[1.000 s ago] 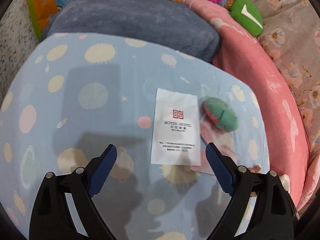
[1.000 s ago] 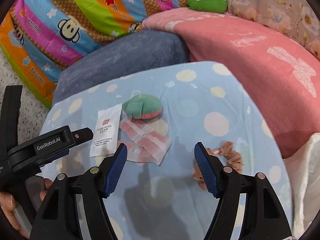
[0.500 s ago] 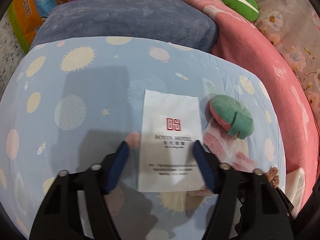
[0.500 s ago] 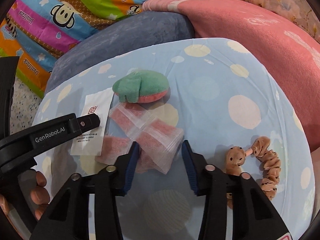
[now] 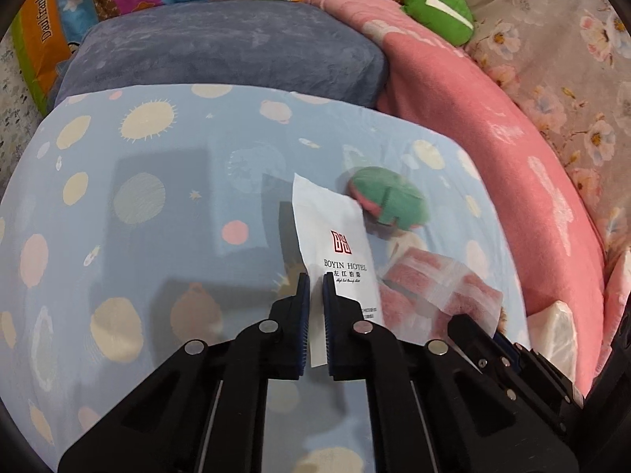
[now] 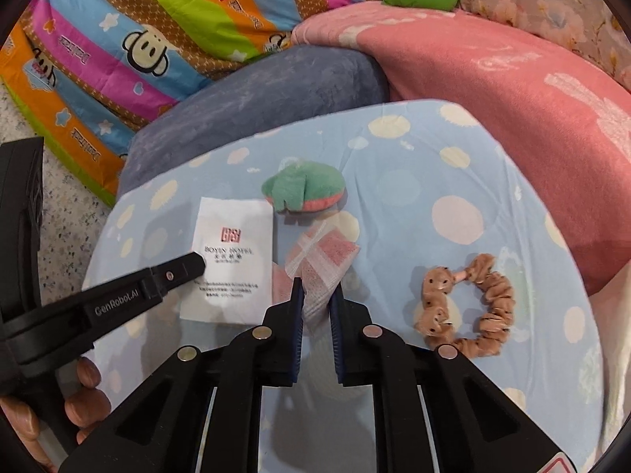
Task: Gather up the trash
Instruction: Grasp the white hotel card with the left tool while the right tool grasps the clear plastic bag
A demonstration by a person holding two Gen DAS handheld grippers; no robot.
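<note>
A white hotel packet [image 5: 335,236] printed "Boyin Hotel" is pinched at its near edge by my left gripper [image 5: 314,287], which is shut on it and lifts it off the blue dotted cushion [image 5: 138,197]. The packet also shows in the right wrist view [image 6: 232,260], with the left gripper [image 6: 197,264] over it. My right gripper [image 6: 315,299] is shut on a clear plastic wrapper with pink contents [image 6: 323,264]. The wrapper also shows in the left wrist view [image 5: 437,287].
A green and pink plush [image 6: 303,191] lies just beyond the trash. A brown scrunchie [image 6: 469,307] lies to the right on the cushion. A grey pillow [image 5: 224,51], pink blanket [image 6: 512,86], striped cartoon quilt [image 6: 138,39] and green plush [image 5: 437,8] surround the cushion.
Both grippers moved forward and closed from wide open. The left one now pinches the white packet and has lifted it; the right one now pinches the plastic wrapper.
</note>
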